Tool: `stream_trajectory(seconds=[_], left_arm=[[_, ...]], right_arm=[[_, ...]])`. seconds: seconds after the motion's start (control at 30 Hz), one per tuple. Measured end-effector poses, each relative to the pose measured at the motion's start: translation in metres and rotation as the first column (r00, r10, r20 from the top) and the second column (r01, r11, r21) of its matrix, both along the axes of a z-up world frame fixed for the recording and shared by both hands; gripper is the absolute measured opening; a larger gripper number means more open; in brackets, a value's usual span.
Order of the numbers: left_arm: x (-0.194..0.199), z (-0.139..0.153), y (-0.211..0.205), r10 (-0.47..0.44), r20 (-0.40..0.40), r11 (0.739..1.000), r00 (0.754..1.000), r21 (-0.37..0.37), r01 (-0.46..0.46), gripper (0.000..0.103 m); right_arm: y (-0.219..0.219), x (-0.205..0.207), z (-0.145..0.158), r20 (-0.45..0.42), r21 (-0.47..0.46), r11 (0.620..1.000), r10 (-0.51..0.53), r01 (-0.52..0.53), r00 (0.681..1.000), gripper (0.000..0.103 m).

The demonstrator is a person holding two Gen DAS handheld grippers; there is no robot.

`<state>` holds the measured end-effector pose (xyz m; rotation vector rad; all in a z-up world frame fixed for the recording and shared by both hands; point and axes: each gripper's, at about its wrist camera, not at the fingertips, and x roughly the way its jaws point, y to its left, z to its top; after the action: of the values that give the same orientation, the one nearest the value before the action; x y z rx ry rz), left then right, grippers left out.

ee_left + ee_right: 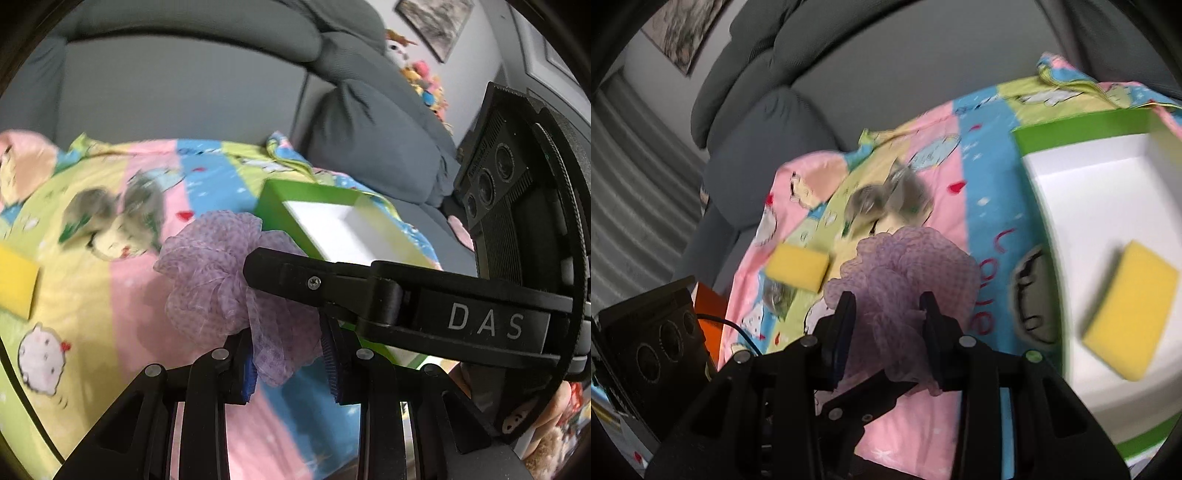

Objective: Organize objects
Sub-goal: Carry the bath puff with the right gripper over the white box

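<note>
A purple mesh bath pouf (221,273) hangs above a cartoon-print blanket (110,206). My left gripper (290,363) is shut on the pouf's lower part. My right gripper (888,328) is also shut on the same pouf (908,273), and its finger crosses the left wrist view. A green box with a white inside (280,206) lies just behind the pouf. In the right wrist view the box (1082,122) holds one yellow sponge (1130,310). A second yellow sponge (798,266) lies on the blanket to the left, also seen in the left wrist view (14,277).
The blanket covers a grey sofa (184,85) with a grey cushion (373,144). Crumpled clear plastic (890,199) lies on the blanket behind the pouf. Soft toys (424,81) sit at the far right. An orange object (709,317) and a cable lie left of the blanket.
</note>
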<state>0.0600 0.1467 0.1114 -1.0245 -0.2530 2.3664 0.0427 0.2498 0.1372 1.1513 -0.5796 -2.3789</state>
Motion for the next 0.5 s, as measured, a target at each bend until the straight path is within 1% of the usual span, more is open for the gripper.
stream_trajectory(seconds=[0.13,0.27,0.37,0.5], left_arm=[[-0.002,0.008,0.025,-0.038,-0.025,0.999,0.999,-0.011,0.037,0.03],[-0.006,0.014,0.047,-0.075,-0.039,0.997,0.996,-0.017,0.074,0.03],[-0.01,0.017,0.063,-0.1,-0.052,0.995,0.994,-0.032,0.099,0.03],[-0.014,0.017,0.083,-0.126,-0.049,0.991,0.991,-0.054,0.124,0.03]], right_arm=[[0.025,0.009,0.011,-0.039,-0.011,0.998,-0.06,0.06,0.997,0.036],[0.05,0.014,0.016,-0.058,-0.032,0.993,-0.113,0.111,0.992,0.036],[0.066,0.018,0.018,-0.07,-0.045,0.988,-0.149,0.147,0.986,0.036],[0.085,0.02,0.016,-0.068,-0.051,0.979,-0.202,0.198,0.977,0.036]])
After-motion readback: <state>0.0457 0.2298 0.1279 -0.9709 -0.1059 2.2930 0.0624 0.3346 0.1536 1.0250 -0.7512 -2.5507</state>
